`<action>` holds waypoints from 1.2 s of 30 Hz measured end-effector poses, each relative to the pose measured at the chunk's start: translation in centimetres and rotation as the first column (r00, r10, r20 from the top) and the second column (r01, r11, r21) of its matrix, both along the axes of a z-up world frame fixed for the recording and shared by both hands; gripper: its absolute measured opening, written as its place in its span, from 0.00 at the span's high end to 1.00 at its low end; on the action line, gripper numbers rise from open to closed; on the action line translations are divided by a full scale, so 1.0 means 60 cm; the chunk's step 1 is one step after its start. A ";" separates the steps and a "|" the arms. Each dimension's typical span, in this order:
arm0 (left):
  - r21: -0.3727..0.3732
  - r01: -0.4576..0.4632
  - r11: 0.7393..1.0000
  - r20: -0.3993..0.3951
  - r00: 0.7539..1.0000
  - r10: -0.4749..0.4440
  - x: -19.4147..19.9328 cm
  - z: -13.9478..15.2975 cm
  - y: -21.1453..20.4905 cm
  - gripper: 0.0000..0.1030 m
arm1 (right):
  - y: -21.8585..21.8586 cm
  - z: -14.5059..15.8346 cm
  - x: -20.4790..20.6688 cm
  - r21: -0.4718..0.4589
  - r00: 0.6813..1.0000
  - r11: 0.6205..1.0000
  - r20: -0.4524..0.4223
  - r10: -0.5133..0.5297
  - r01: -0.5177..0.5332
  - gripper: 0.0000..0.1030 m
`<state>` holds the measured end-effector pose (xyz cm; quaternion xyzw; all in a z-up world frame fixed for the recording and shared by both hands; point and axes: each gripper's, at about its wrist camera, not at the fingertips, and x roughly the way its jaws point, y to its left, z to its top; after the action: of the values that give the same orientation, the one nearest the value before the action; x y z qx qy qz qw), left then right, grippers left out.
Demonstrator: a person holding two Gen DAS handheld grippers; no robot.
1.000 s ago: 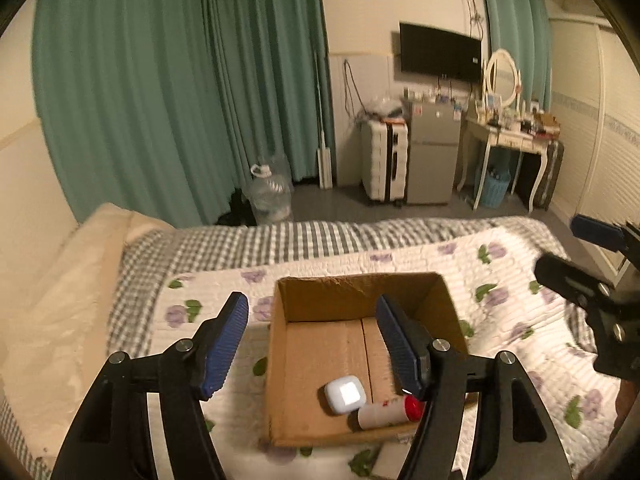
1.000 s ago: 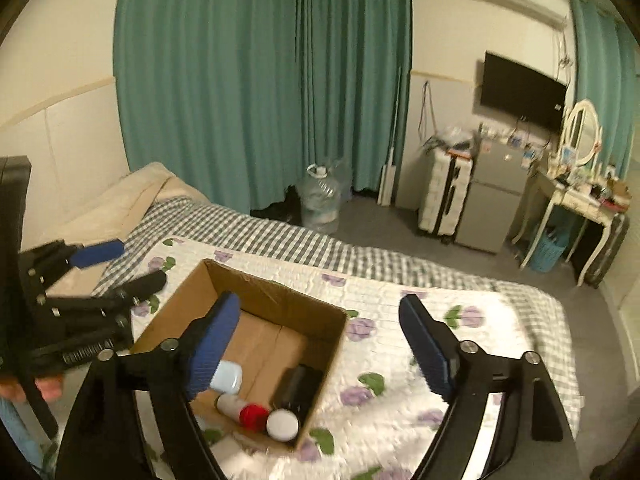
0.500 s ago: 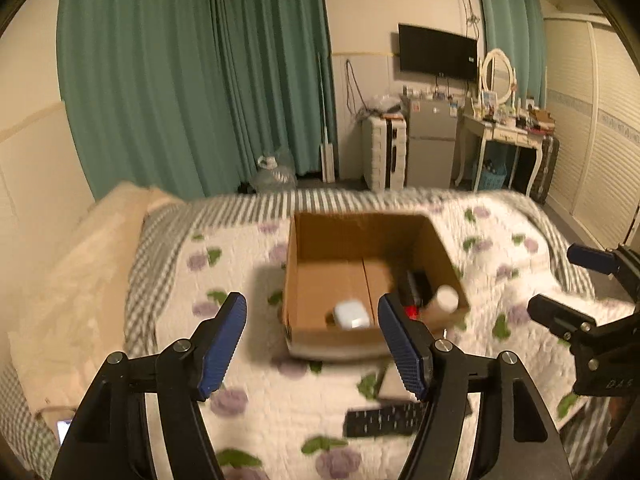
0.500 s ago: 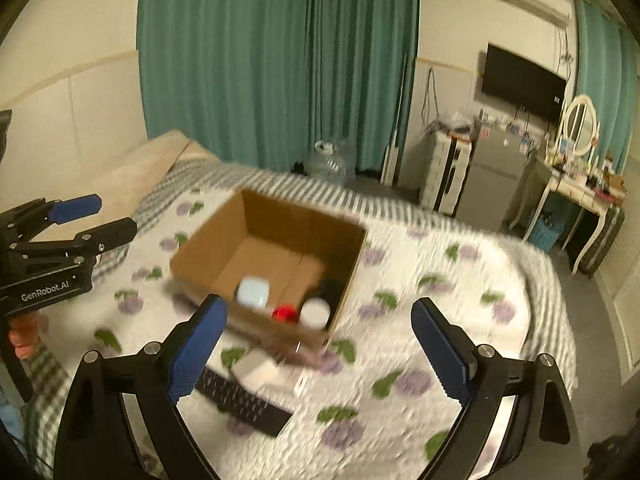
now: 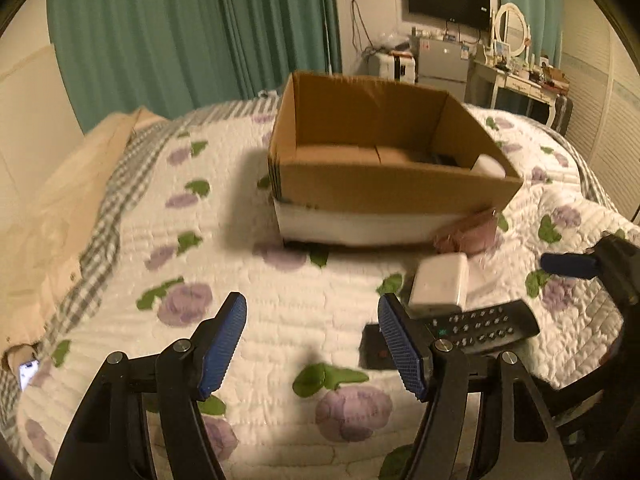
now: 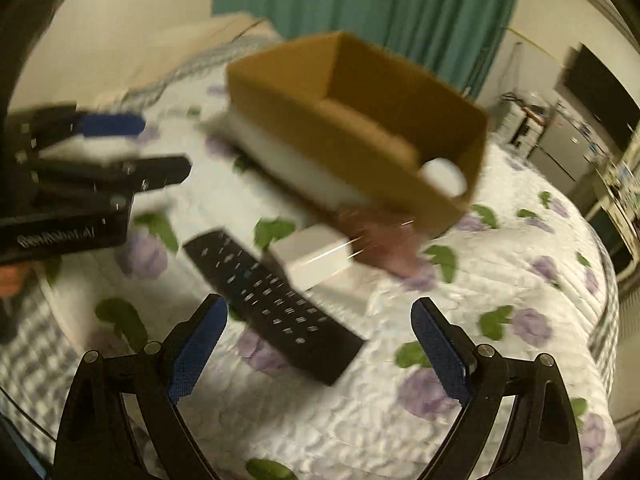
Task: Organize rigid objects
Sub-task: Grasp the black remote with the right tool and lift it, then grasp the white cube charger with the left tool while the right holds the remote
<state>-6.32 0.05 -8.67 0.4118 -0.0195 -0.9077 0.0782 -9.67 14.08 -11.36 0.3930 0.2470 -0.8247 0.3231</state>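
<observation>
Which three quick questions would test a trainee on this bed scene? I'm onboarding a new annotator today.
1. True or false: the black remote lies inside the cardboard box.
2. What lies against the remote's far end? A) white block B) red bottle C) phone
3. Fill in: both the left tool and the right tool are ___ and hold nothing.

Key: 1 false, it lies on the quilt; 2 A, the white block; 3 open.
</observation>
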 end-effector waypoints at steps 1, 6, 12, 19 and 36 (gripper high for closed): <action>-0.003 0.000 1.000 0.010 1.000 0.000 -0.001 -0.005 -0.003 0.31 | -0.007 -0.007 0.001 0.007 1.000 1.000 0.008 0.015 -0.015 0.10; 0.022 -0.032 0.999 0.038 0.999 0.031 -0.007 -0.017 -0.028 0.31 | -0.051 -0.039 0.014 0.099 0.994 0.989 0.001 0.112 -0.111 0.24; 0.054 -0.061 0.997 0.041 0.997 0.059 -0.005 -0.016 -0.051 0.31 | -0.076 -0.064 0.015 0.146 0.991 0.981 -0.026 0.134 -0.128 0.42; 0.045 -0.053 0.998 0.015 0.999 0.052 0.003 0.004 -0.048 0.31 | -0.039 -0.040 0.017 0.113 0.999 0.993 -0.020 0.042 -0.040 0.69; 0.042 0.070 0.997 -0.014 0.997 -0.070 -0.017 0.022 0.026 0.31 | 0.071 0.058 -0.038 -0.090 0.957 0.954 0.086 -0.278 0.285 0.81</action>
<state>-7.32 1.61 -7.38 0.4070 -0.0141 -0.9126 0.0376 -11.96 18.34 -7.85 0.4369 0.1343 -0.8590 0.2304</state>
